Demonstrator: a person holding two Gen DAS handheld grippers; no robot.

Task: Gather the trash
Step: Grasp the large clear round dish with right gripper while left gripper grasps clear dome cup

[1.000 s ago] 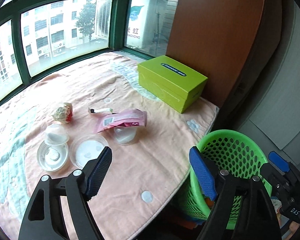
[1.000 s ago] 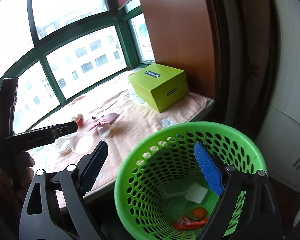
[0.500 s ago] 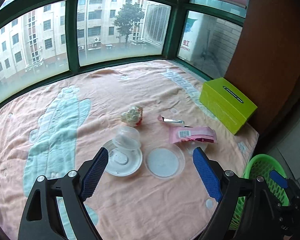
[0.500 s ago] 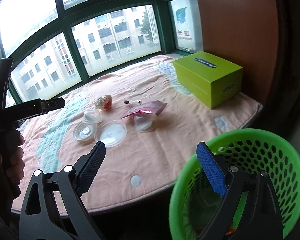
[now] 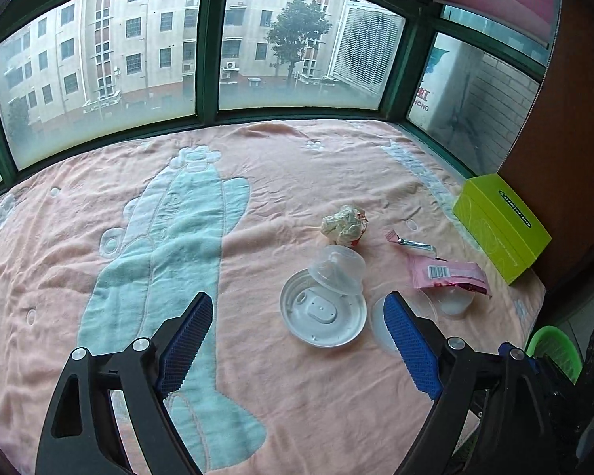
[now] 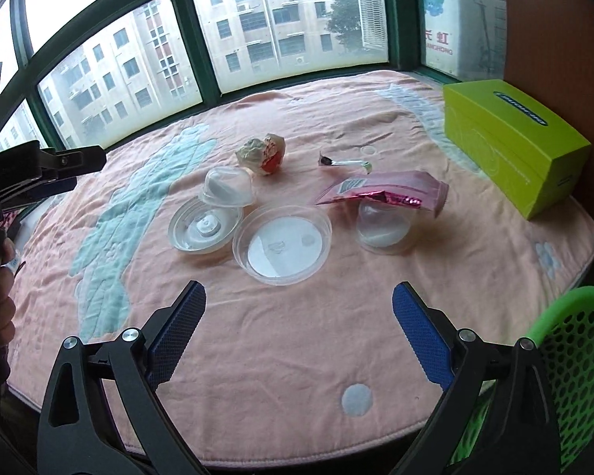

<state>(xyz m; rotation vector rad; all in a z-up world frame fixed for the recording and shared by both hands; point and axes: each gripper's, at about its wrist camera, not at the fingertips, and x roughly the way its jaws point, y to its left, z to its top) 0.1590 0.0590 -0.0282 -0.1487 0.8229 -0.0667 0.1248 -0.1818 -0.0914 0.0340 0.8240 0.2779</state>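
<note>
I hold both grippers empty above the blanket-covered table (image 6: 257, 356). The right gripper (image 6: 299, 328), jaws spread wide after opening further just now, faces the clear round lid (image 6: 282, 243). The left gripper (image 5: 293, 340) gapes beside the domed lid (image 5: 324, 308). The pink wrapper (image 6: 384, 192) waits nearby; the green basket (image 6: 574, 356) sits at the edge for easy drops.

A bay window (image 5: 202, 51) with dark green frames curves around the far side; its lower panes are frosted. Daylight enters through it. Outside stand pale multi-storey buildings (image 6: 257, 19) and a tree (image 5: 297, 35). The ledge below is covered by a pink blanket (image 5: 79, 217) bearing a pale blue figure. A brown wooden panel (image 6: 554, 31) rises at the right end.
</note>
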